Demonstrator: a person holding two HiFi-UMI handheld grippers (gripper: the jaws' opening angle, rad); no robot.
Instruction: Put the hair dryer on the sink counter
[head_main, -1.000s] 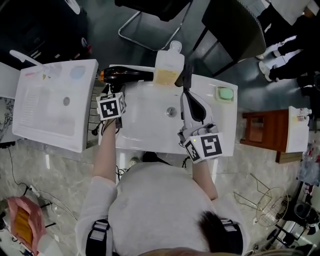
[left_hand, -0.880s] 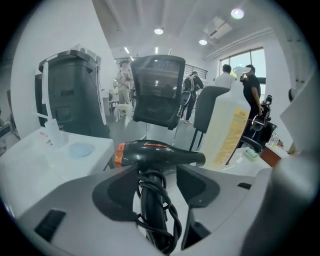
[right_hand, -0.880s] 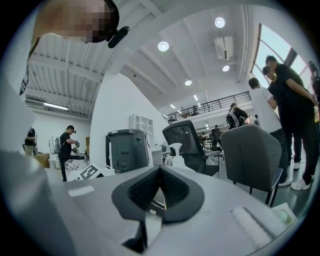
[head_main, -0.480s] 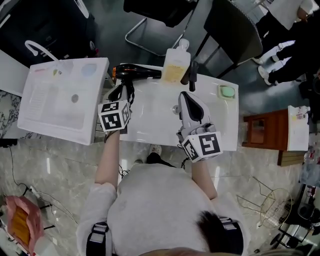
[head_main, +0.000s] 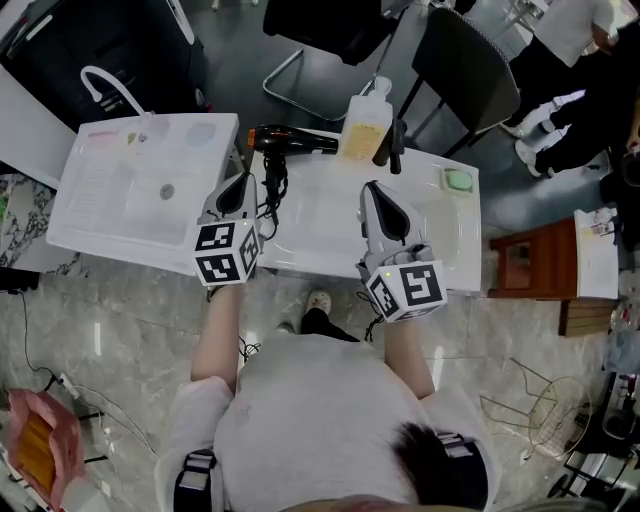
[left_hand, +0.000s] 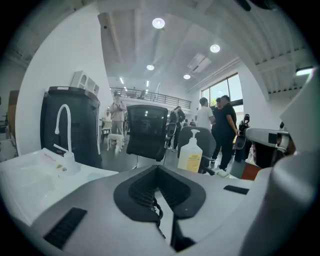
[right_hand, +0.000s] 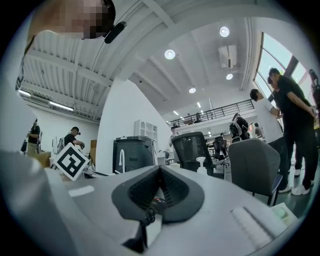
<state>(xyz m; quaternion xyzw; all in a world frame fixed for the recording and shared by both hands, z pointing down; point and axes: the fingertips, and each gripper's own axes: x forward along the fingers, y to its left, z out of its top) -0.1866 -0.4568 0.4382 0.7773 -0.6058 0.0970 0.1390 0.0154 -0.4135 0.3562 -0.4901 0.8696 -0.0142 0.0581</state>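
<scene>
Pulling my left gripper (head_main: 240, 185) away, jaws just closed on nothing; right gripper (head_main: 373, 192) pinched together, empty too. The hair dryer (head_main: 290, 140) lies just beside the soap bottle (head_main: 366, 125) on the sink counter (head_main: 440, 225); job looks done.

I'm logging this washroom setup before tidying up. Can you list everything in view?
sink counter: one, white, centre
second sink: one, white, left
hair dryer: one, black, counter's back edge
soap bottle: one, yellowish, right of dryer
faucet: one, black, beside bottle
green pad: one, counter's right corner
chairs: two, black, behind counter
wooden stool: one, brown, far right
left gripper: one, grey, jaws just closed, empty, near dryer
right gripper: one, grey, shut, over basin
</scene>
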